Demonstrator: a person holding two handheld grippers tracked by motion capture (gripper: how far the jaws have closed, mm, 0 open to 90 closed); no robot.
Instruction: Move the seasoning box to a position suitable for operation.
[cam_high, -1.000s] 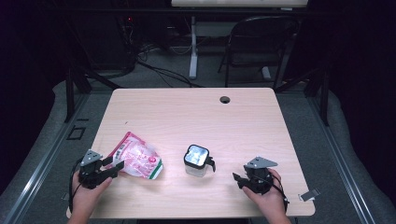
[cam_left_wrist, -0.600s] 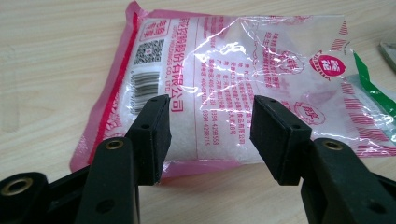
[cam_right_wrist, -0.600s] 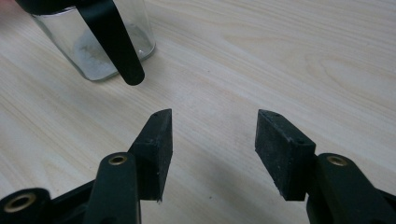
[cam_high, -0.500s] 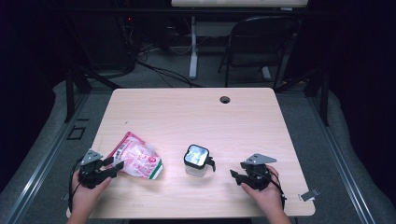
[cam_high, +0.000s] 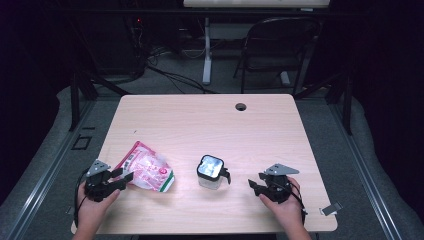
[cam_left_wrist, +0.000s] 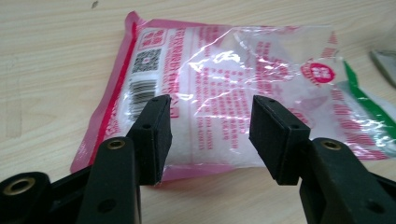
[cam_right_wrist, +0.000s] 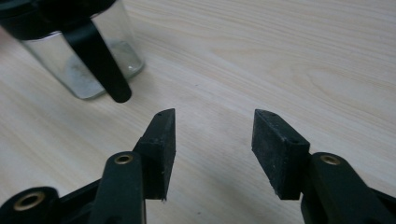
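A pink and clear plastic bag of white grains lies flat at the front left of the wooden table. My left gripper rests on the table at the bag's near edge, open, its pads apart over the bag without pressing it. A small clear jar with a black lid and a black handle stands at the front middle. My right gripper sits to its right, pointing at it. Its jaws have just been closing and stand open over bare wood. The jar is ahead to the left.
A round cable hole is set near the table's far edge. A small grey clip lies at the front right corner. A dark folding chair and cables stand on the floor beyond the table.
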